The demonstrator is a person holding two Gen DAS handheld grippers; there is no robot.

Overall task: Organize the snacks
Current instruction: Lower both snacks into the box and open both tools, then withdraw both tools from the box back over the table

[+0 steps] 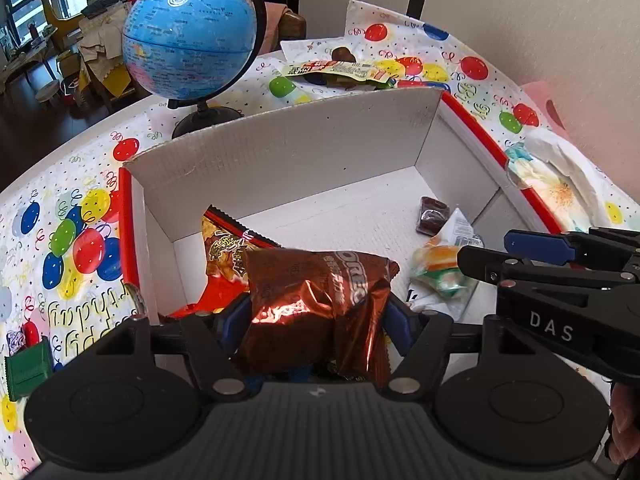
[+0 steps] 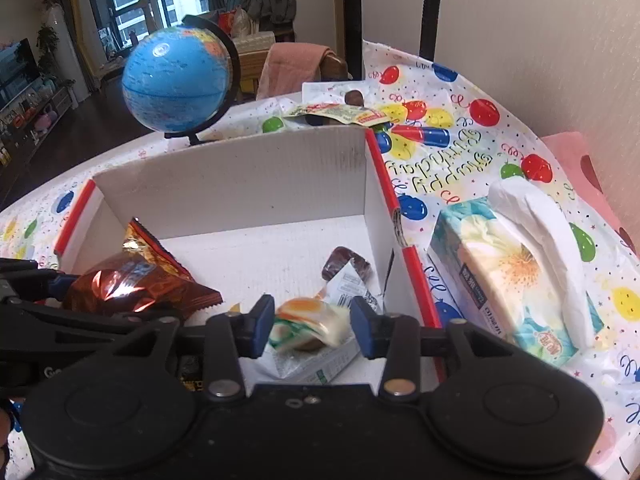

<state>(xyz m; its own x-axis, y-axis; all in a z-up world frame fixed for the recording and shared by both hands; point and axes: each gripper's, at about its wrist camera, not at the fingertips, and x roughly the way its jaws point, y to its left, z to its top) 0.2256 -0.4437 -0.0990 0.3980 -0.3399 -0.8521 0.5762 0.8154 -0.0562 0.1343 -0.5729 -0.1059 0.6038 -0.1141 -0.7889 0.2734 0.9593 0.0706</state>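
Clearly the Oreo pack (image 1: 320,308) sits clamped between the left gripper (image 1: 316,320) pads, held over the near-left part of the box (image 1: 280,148), with a red chip bag (image 1: 224,248) just beyond and partly under it. To finish this step well, I would lower the pack until it rests on the box floor or on the chip bag before opening the jaws, and keep it left of the right gripper (image 2: 312,326) so the two tools do not knock together (they are already near each other).

That right gripper stands wide, its blue pads either side of a white-and-orange sweet pack (image 2: 312,320) without visibly pressing it; whether it is about to grip or has let go I cannot tell. Ahead of it lies a brown candy (image 2: 346,264) on the box floor.

Only the right wrist view shows the tissue pack (image 2: 516,276) to the right outside the box. Only the left view shows a green item (image 1: 28,368) on the cloth to its left. Both show the globe (image 1: 188,36) and loose snacks (image 1: 340,70) beyond the far wall.
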